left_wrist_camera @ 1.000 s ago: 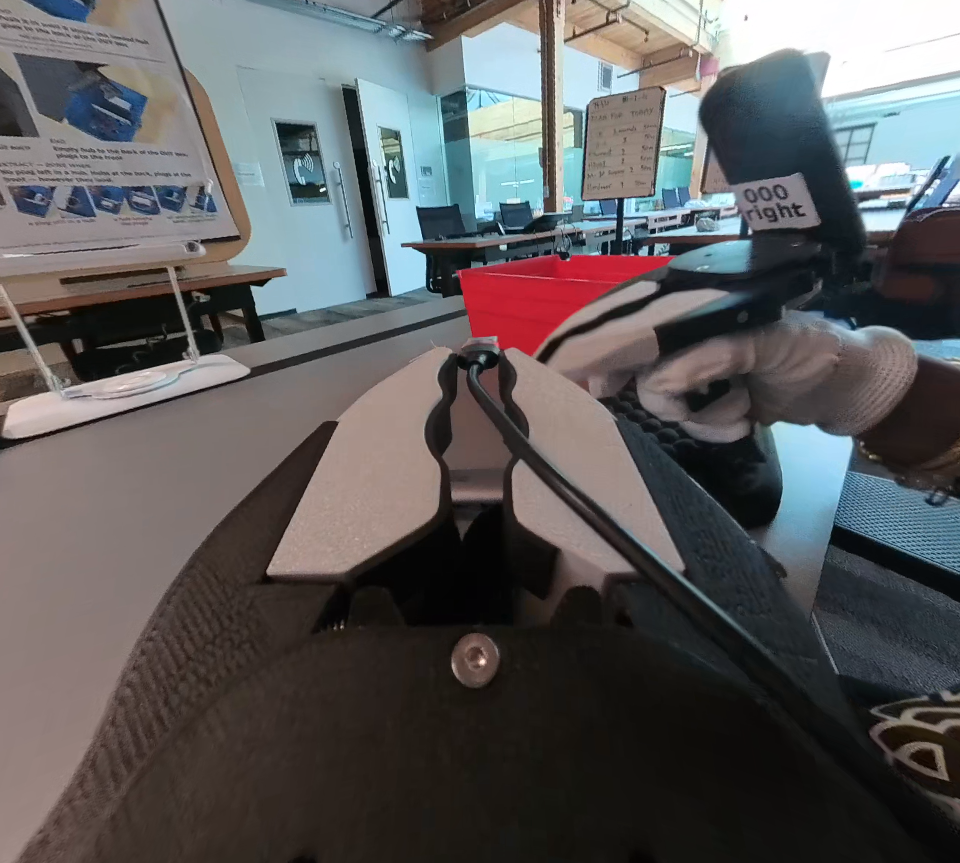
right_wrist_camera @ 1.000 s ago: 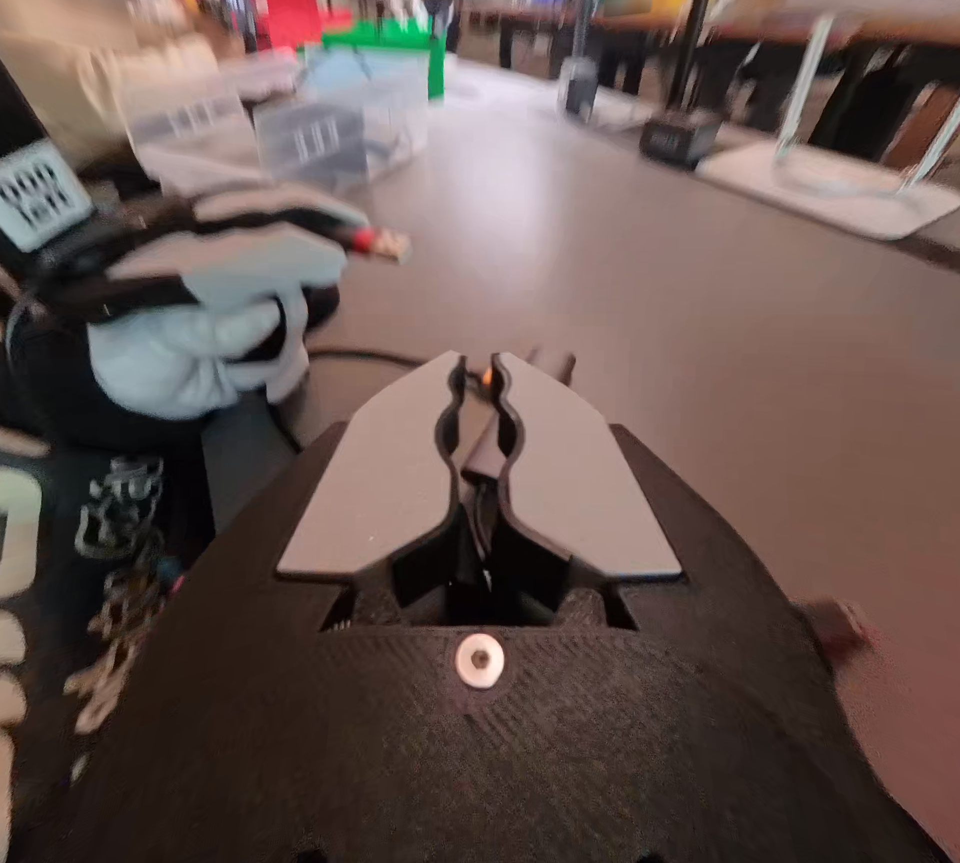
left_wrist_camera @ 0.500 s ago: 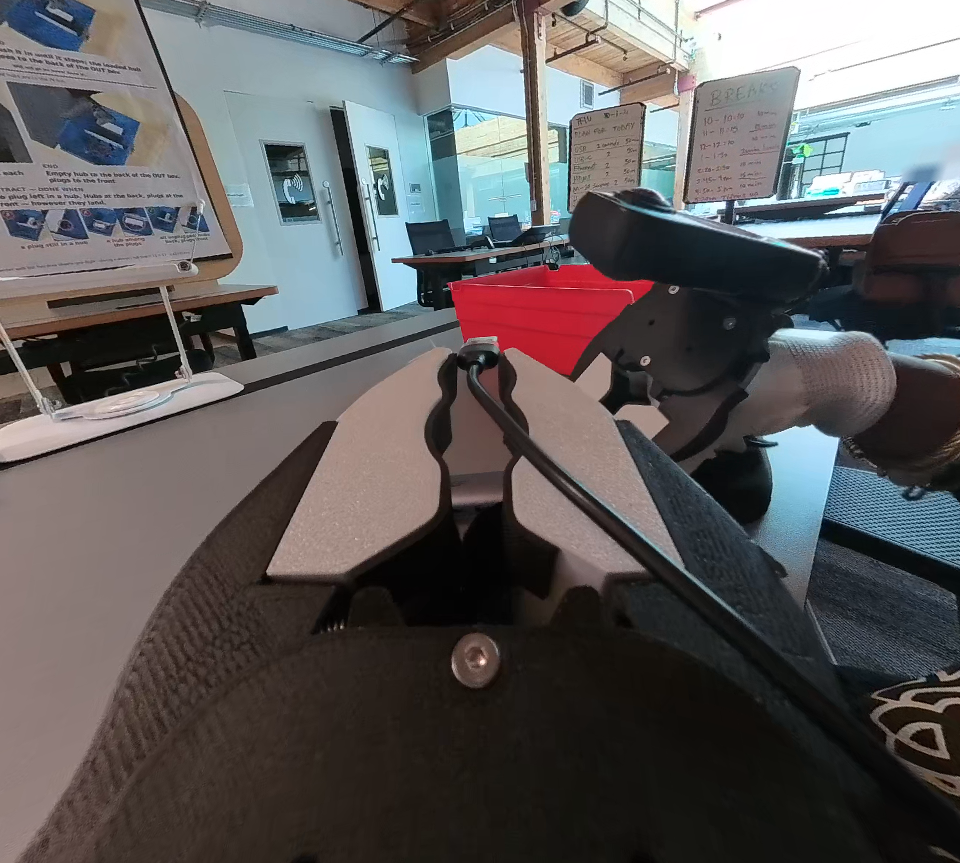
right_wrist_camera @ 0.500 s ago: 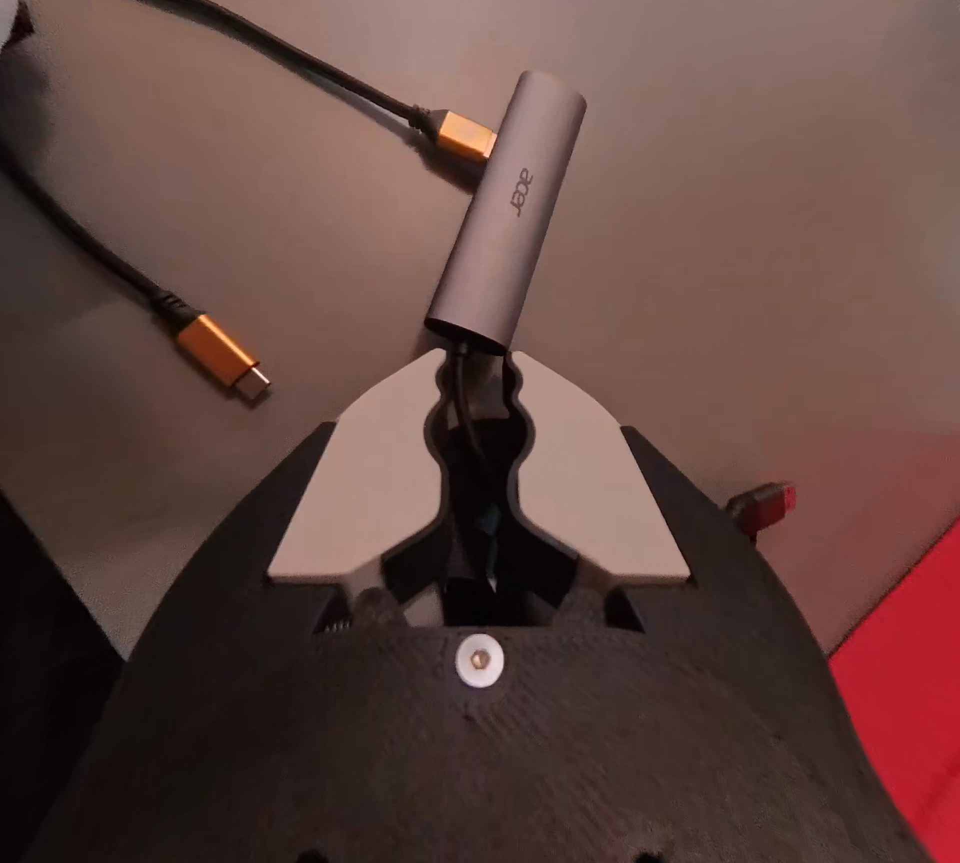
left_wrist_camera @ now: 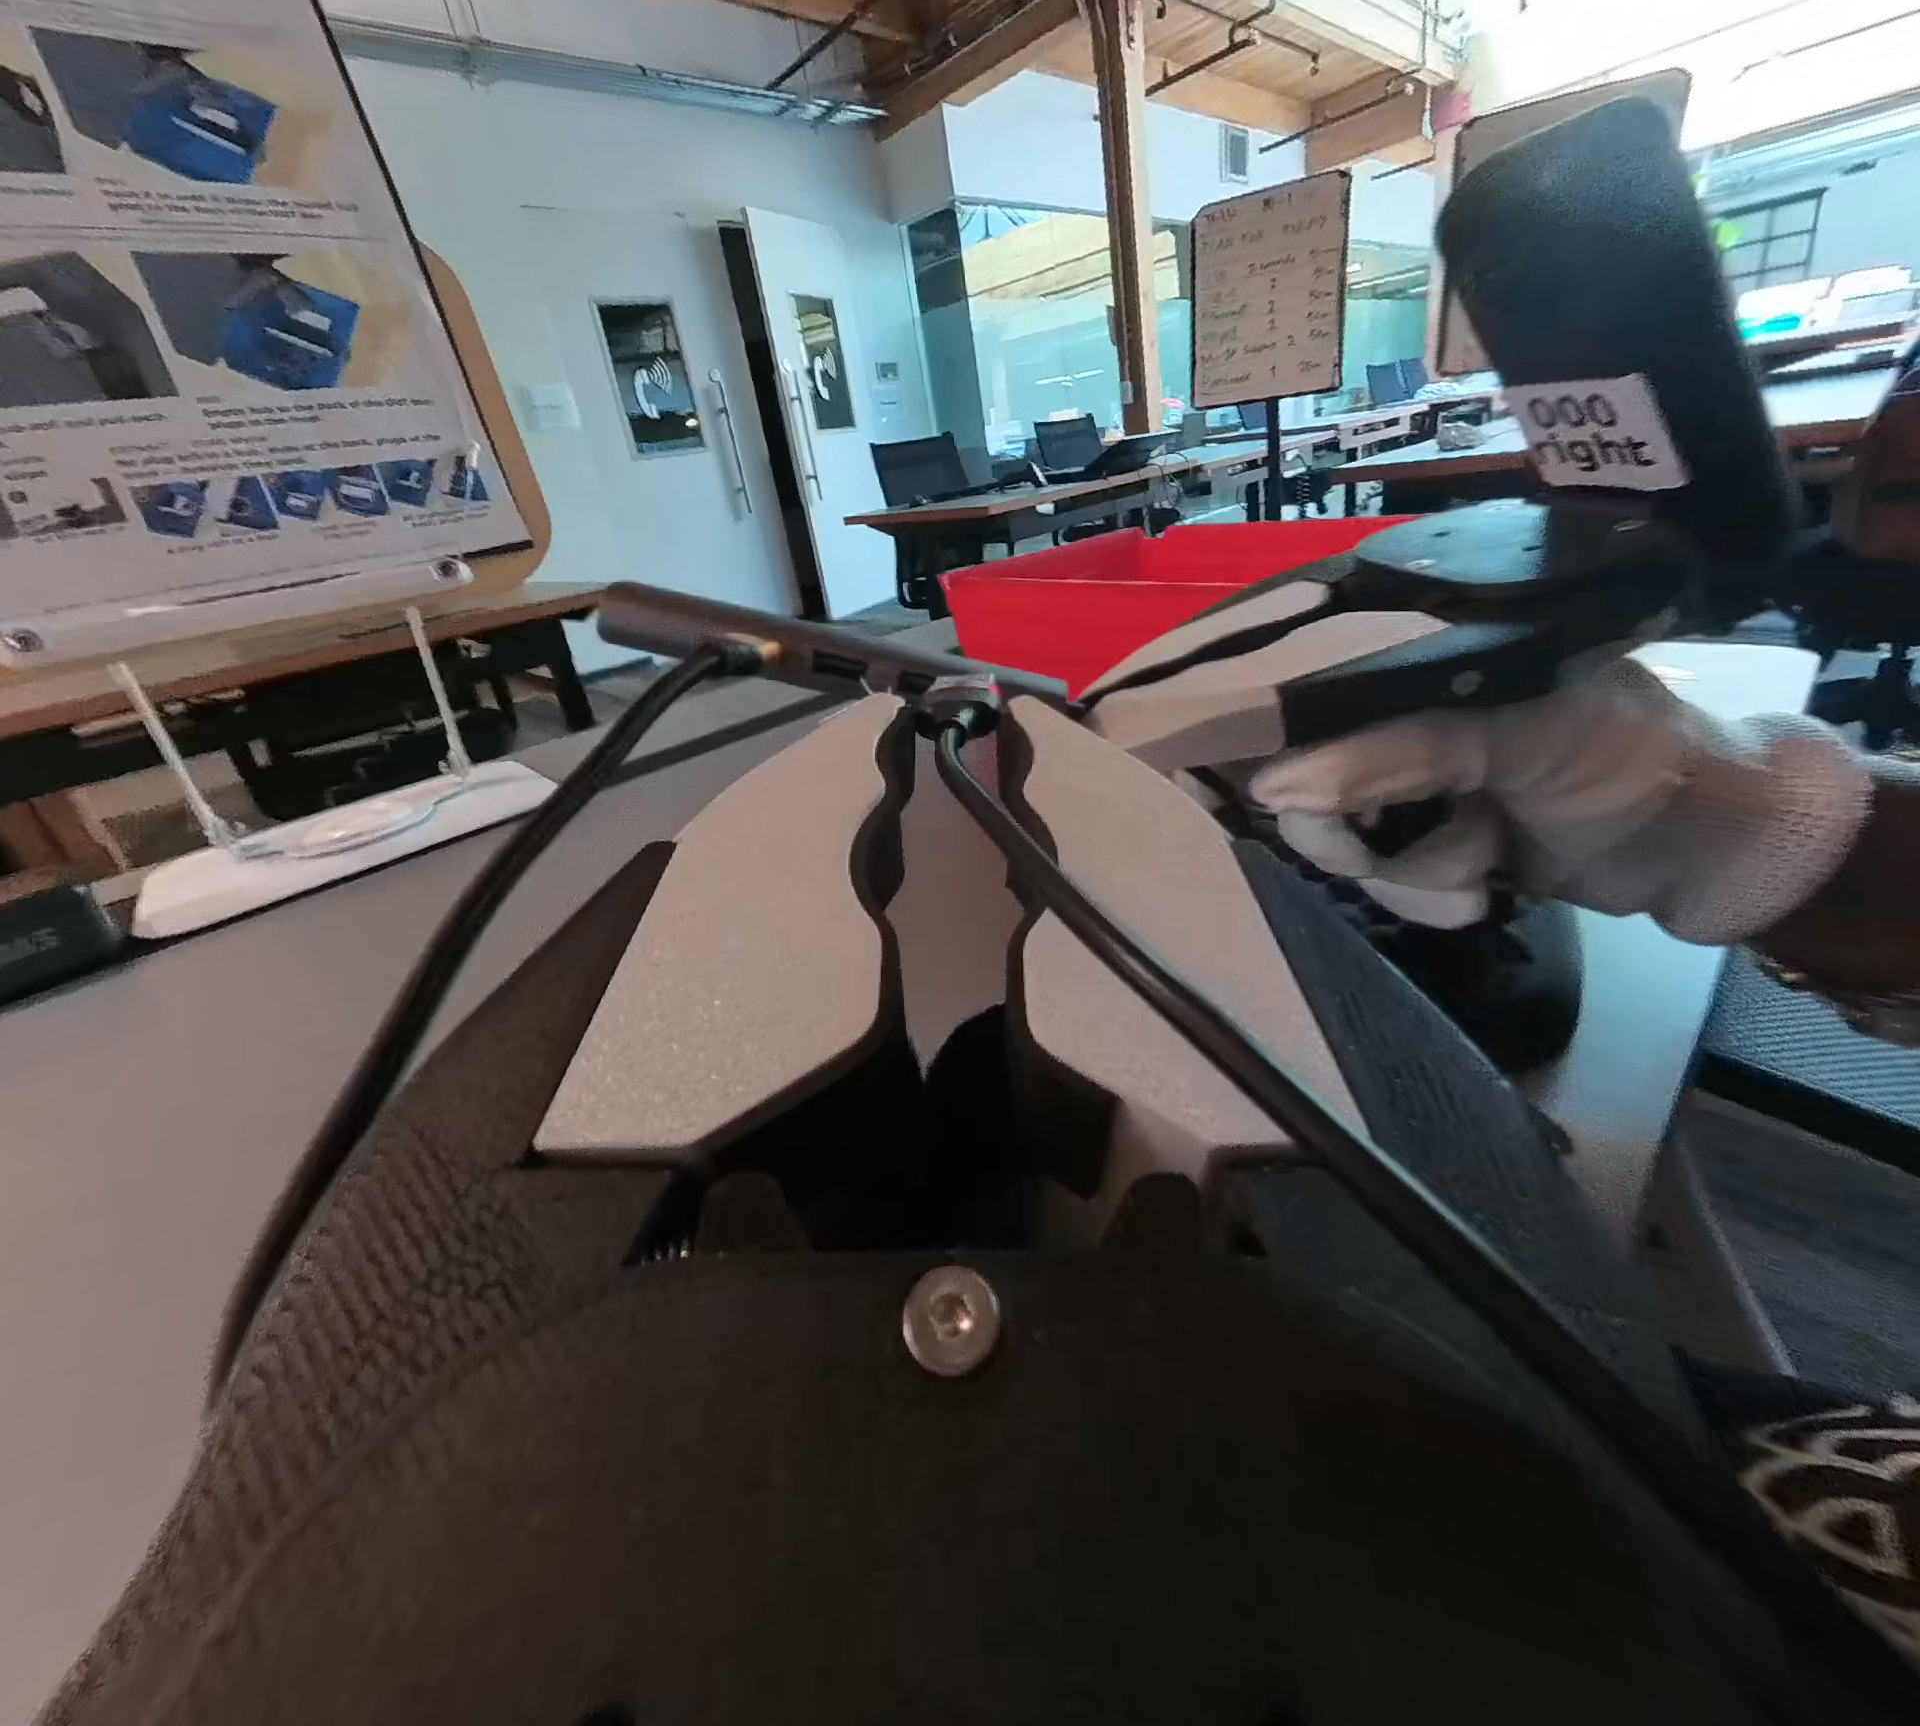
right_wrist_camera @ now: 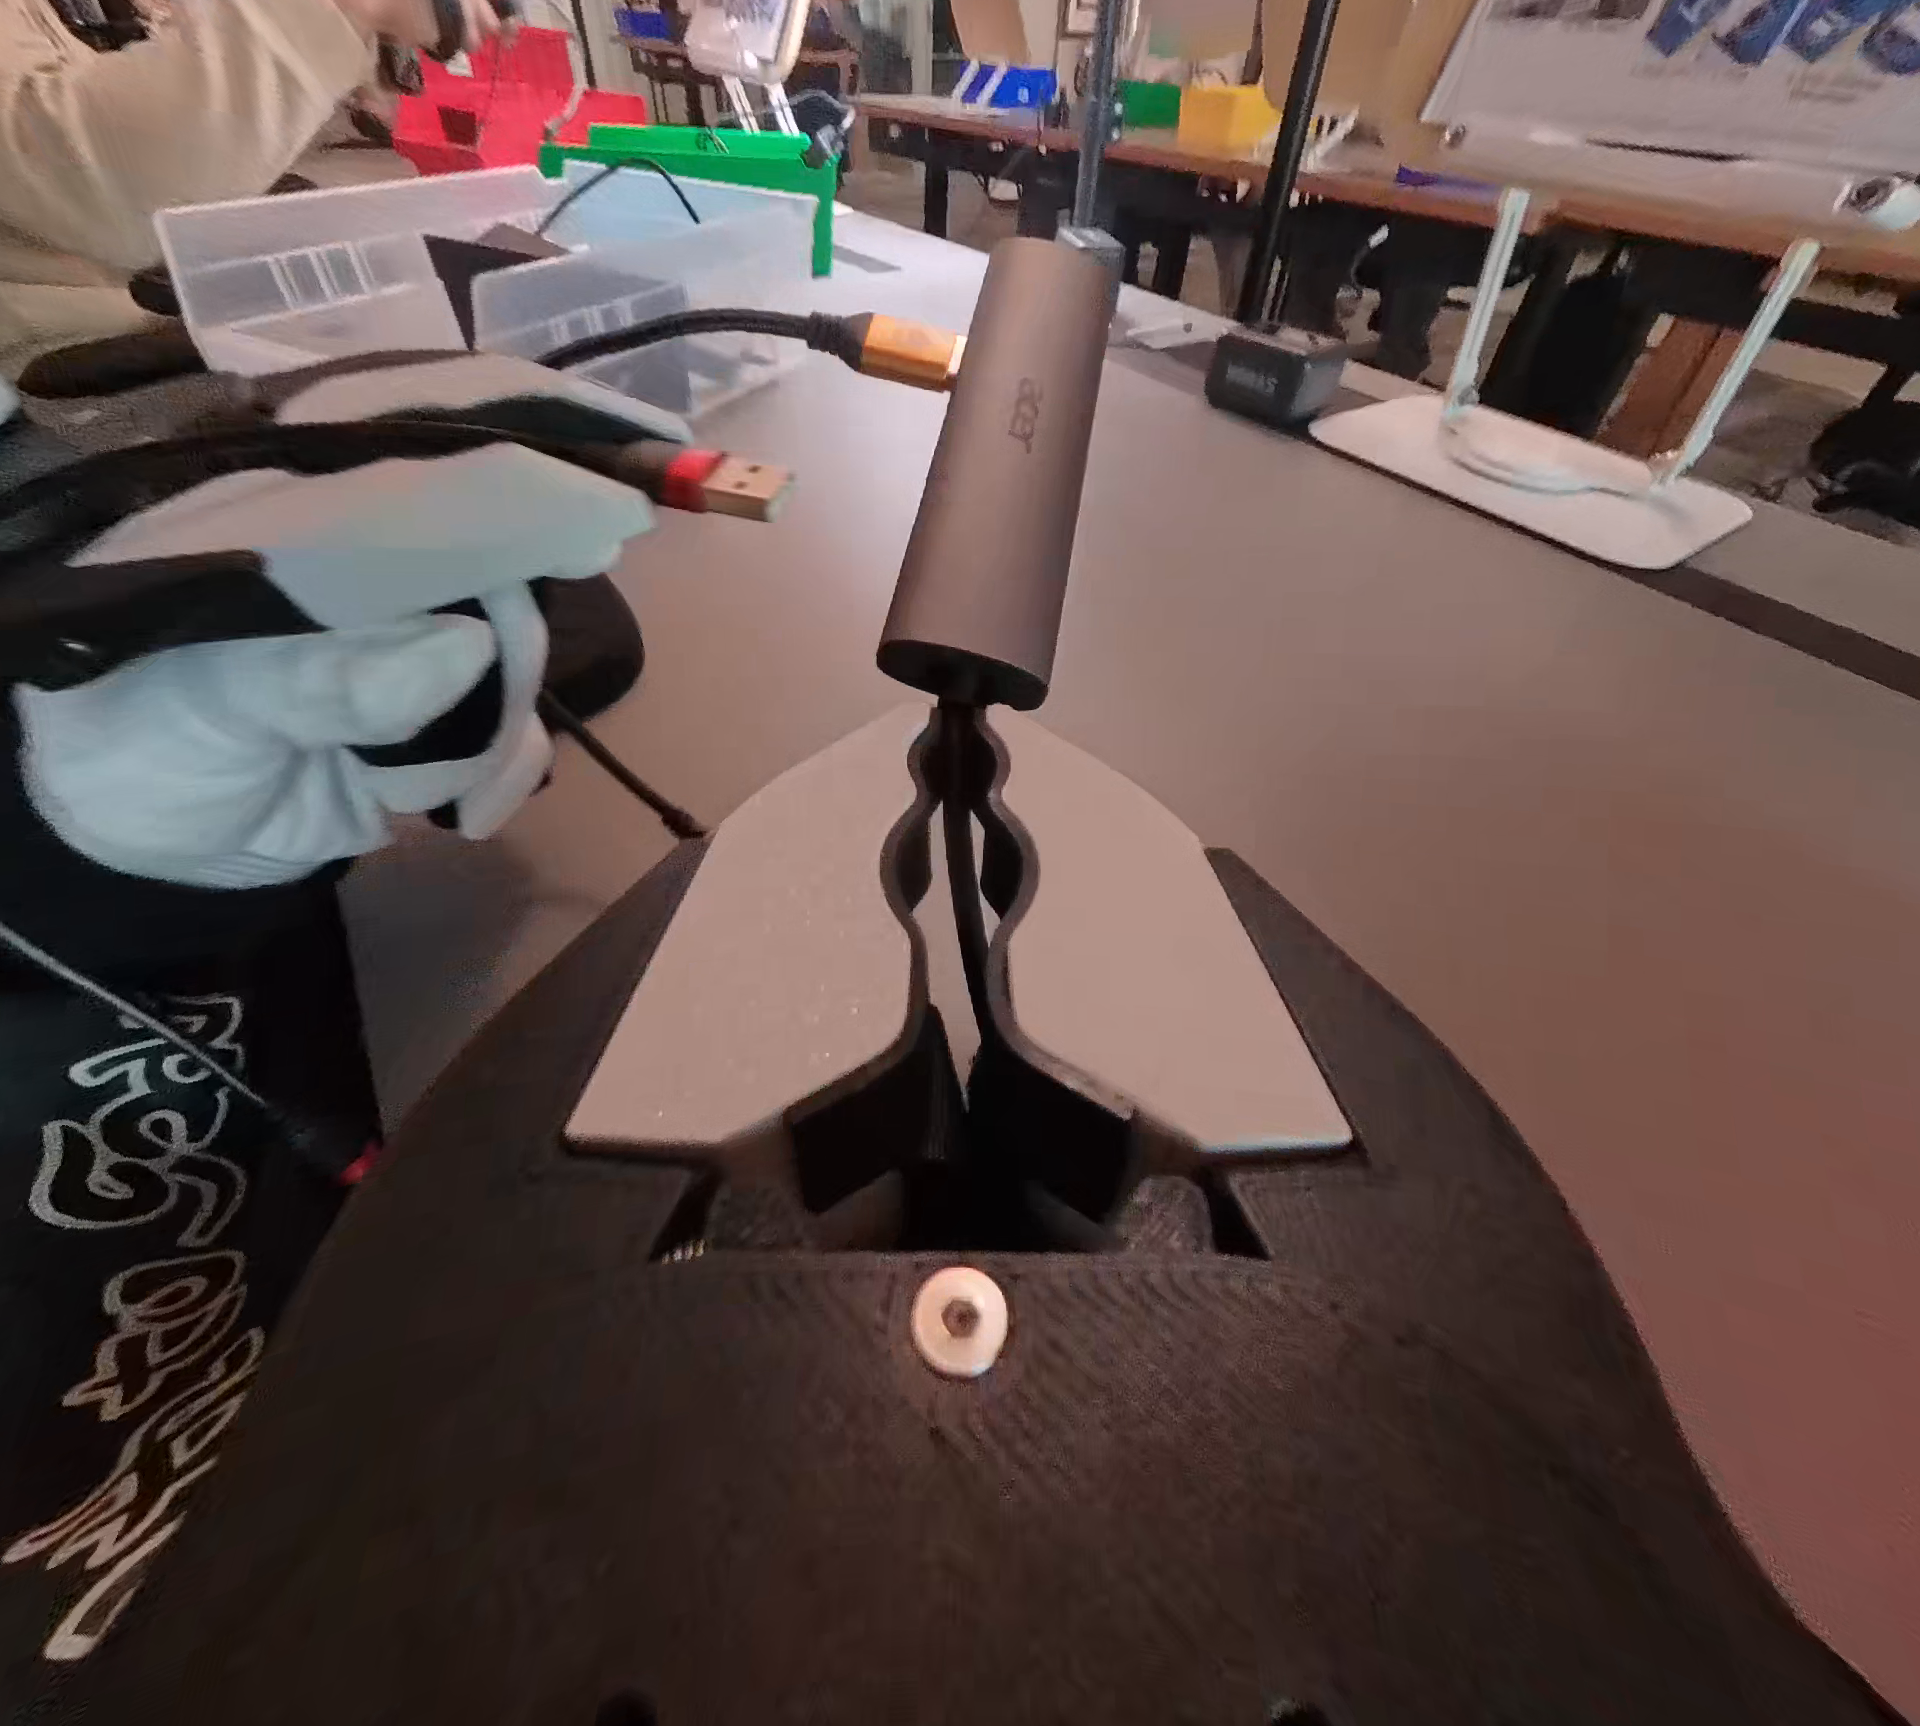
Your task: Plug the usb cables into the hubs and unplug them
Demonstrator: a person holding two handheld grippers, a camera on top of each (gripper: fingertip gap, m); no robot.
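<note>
Two hand-held grippers meet above the grey counter (right_wrist_camera: 1455,793). The right hand-held gripper (right_wrist_camera: 958,726) has its fingers pinched nearly together on the short black lead at the base of a grey hub (right_wrist_camera: 997,471), which sticks out from the fingertips, tilted up and away, clear of the counter. One braided cable with an orange plug (right_wrist_camera: 909,348) is seated in the hub's left side. The left hand-held gripper (left_wrist_camera: 951,705) is closed on a black usb cable (left_wrist_camera: 1195,980) just behind its connector; in the right wrist view that connector is a gold plug with a red collar (right_wrist_camera: 727,481), pointing at the hub's side, close to it but not touching. In the left wrist view the hub (left_wrist_camera: 790,642) lies across the fingertips, open ports facing the camera. A white-gloved hand (left_wrist_camera: 1538,803) grips the right tool. A red bin (left_wrist_camera: 1122,606) stands behind, an instruction board on a white stand (left_wrist_camera: 343,835) to the left. Clear plastic boxes (right_wrist_camera: 436,274) sit farther back on the counter, a person in a beige sleeve (right_wrist_camera: 156,76) behind them
</note>
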